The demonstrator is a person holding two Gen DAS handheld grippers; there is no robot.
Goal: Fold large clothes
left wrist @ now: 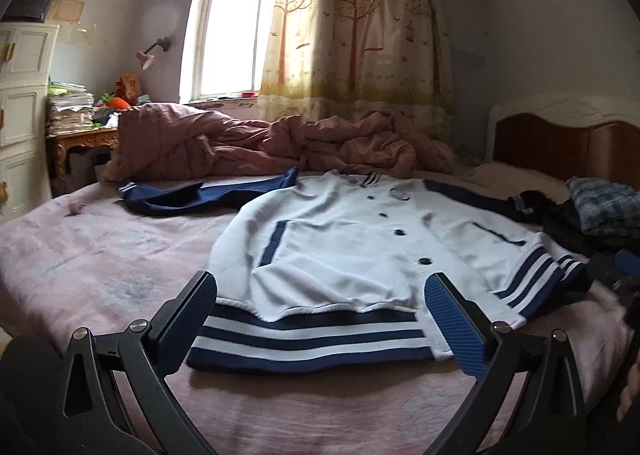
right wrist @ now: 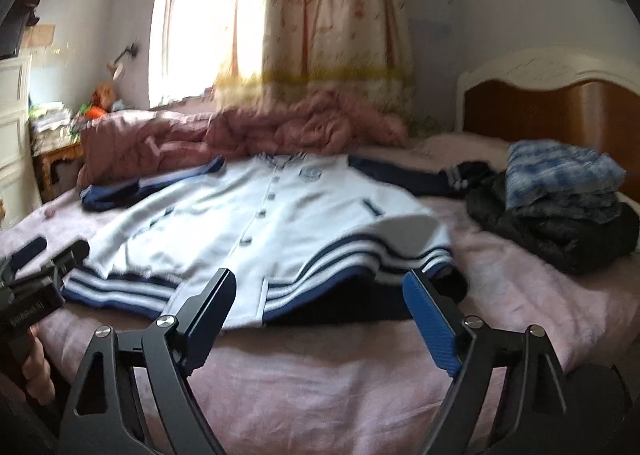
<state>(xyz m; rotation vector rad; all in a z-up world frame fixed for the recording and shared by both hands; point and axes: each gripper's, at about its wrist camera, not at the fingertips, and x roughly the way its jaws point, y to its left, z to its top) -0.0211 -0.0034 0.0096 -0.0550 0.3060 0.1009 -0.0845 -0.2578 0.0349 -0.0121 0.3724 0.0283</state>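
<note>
My left tongs (left wrist: 320, 319) and right tongs (right wrist: 316, 313) hung wide open, empty, above jacket (left wrist: 344, 239) hem on bed (left wrist: 100, 255); risk: pinching sheet too, or only top layer.

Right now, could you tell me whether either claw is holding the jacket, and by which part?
Nothing is held. The left claw and right claw are both open, near the jacket hem.

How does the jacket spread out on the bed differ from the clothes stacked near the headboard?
The jacket lies flat and spread open with both sleeves out; the pile of clothes is bunched in a heap. The jacket is pale with navy sleeves and a striped hem; the pile is mostly black with a blue checked piece on top. The jacket sits mid-bed, the pile toward the headboard. Both rest on the pink sheet.
</note>
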